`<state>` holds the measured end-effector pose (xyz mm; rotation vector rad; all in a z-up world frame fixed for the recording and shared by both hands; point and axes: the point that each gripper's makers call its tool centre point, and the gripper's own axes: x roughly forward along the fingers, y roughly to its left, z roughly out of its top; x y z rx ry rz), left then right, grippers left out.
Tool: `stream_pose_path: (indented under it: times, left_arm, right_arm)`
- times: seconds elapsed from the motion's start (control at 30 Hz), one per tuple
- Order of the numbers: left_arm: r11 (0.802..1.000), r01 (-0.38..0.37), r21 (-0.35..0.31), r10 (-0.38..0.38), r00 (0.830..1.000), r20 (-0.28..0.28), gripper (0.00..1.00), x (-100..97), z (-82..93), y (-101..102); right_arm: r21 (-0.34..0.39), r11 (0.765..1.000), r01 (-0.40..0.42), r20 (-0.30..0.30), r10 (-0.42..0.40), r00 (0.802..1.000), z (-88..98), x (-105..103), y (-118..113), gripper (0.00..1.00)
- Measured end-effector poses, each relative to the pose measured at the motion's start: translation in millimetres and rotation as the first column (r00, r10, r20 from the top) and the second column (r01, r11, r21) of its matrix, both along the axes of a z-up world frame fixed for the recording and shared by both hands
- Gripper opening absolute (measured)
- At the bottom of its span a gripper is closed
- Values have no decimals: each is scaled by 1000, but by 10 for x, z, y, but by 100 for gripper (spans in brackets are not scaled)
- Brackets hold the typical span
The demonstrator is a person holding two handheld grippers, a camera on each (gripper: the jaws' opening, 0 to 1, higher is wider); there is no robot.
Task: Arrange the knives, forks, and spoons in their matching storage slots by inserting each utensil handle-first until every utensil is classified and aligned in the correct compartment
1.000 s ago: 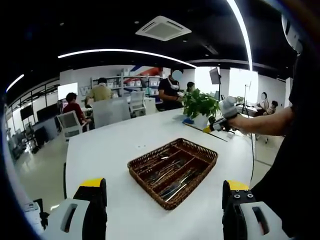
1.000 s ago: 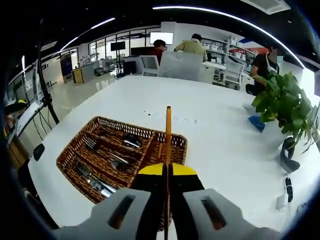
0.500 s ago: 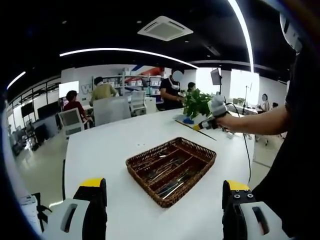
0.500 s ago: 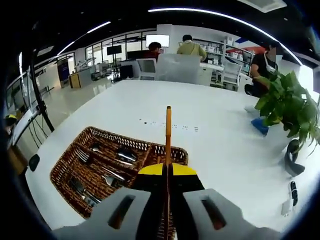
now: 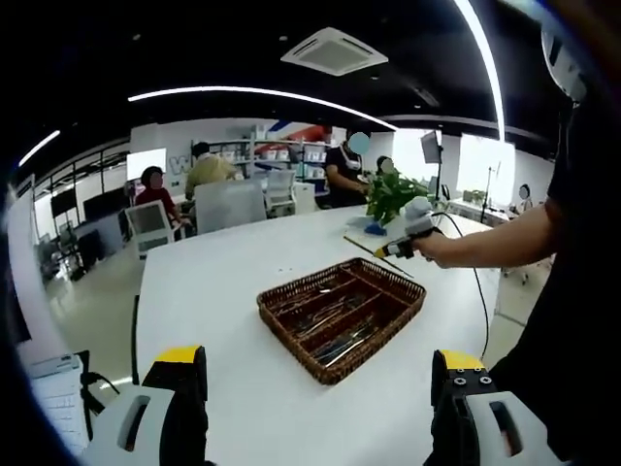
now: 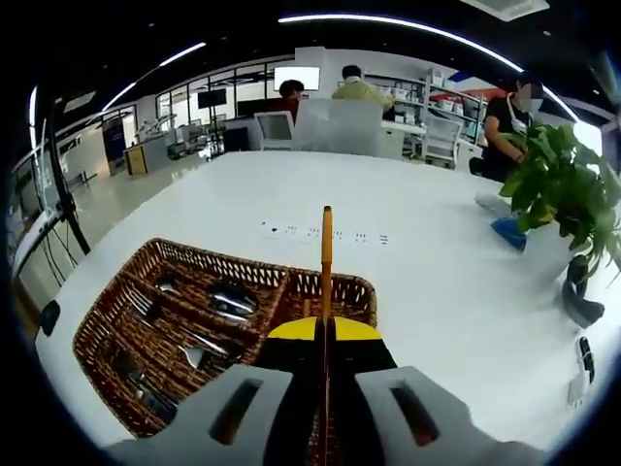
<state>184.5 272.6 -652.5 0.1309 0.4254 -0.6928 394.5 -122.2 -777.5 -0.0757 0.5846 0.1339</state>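
While the right gripper carries the only utensil in hand, the layout reads as follows, near to far.

Left gripper [image 5: 315, 408]: jaws spread wide, nothing between them; it hangs back from the table, with the basket straight ahead and well apart.

Right gripper [image 6: 326, 335]: jaws pressed together on a thin orange-handled utensil [image 6: 327, 257]. In the left gripper view it sits past the far right corner of the basket, held in the person's hand [image 5: 434, 245].

Utensil axis: long axis runs straight out along the jaws, orange end pointing away from the gripper. The working end is hidden between the jaws, so knife, fork or spoon cannot be told.

Wicker basket [image 6: 209, 260]: on the white table [image 6: 427, 282], directly under and ahead-left of the right jaws. Divided into long compartments; forks [image 6: 146, 306] and other metal pieces already lie in the left ones. The rightmost compartment [image 6: 335, 288] lies just below the orange tip.

Key relation: the utensil's axis looks roughly in line with the rightmost slot, free end leading. Right gripper is clearly the nearer one.

Next move, as a judgement: lower and slide into that slot, if the type matches.

Risk: tip catching on the wicker rim.

Background: potted plant [image 6: 563, 204], people seated at far desks.
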Motion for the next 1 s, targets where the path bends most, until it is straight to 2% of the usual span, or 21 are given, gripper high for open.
stream_pose_path:
  times: [0.13,0.47,1.0]
  left_arm:
    - [1000,-9,6,9,1000,10,100,0,39,49]
    - [999,-30,10,30,1000,7,100,-38,-5,111]
    - [999,-42,21,42,999,2,100,-82,-3,169]
  right_arm:
    - [1,1000,10,-7,-10,1000,-145,-25,-23,0]
    - [-21,1000,0,-44,-1,999,-437,-156,32,0]
    - [-34,999,28,-126,-32,992,-628,-264,8,0]
